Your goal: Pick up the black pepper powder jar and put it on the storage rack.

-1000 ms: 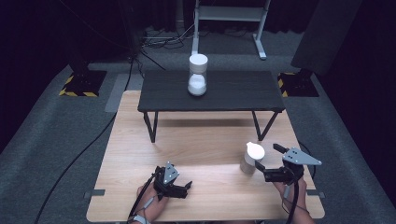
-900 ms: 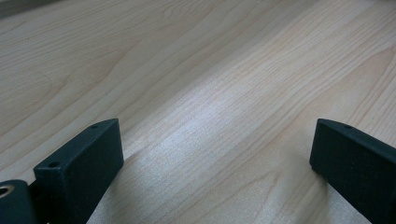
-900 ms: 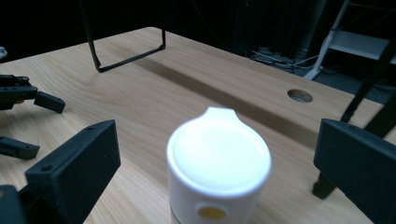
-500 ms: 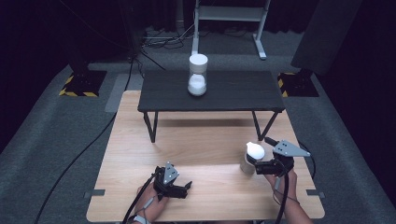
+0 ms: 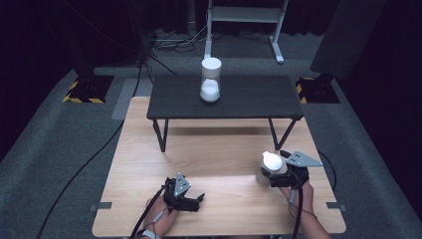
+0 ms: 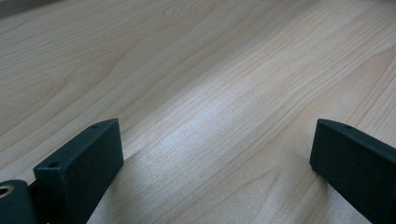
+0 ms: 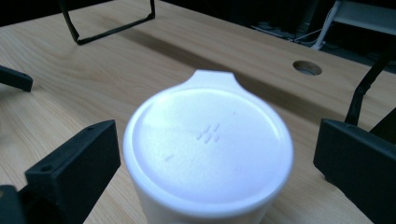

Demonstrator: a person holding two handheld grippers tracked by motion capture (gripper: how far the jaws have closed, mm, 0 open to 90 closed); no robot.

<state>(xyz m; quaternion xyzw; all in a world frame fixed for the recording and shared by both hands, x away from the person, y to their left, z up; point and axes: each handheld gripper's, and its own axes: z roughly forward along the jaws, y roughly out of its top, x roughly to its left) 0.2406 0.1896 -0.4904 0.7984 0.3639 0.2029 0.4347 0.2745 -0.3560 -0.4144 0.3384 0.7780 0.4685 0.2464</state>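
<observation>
While my right hand-held gripper (image 7: 215,154) stands apart around the upright cup (image 7: 208,149), my left hand-held gripper (image 6: 210,163) idles apart, farther off.

A white lidded cup (image 7: 208,149) is standing between the right gripper (image 7: 215,158)'s parted jaws, untouched by either, its lid tab pointing away toward a round hole (image 7: 307,67) in the wooden table (image 7: 116,70).

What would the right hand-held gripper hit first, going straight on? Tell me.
The white cup: it stands between the right hand-held gripper's open jaws, already close. How close is unclear.
</observation>
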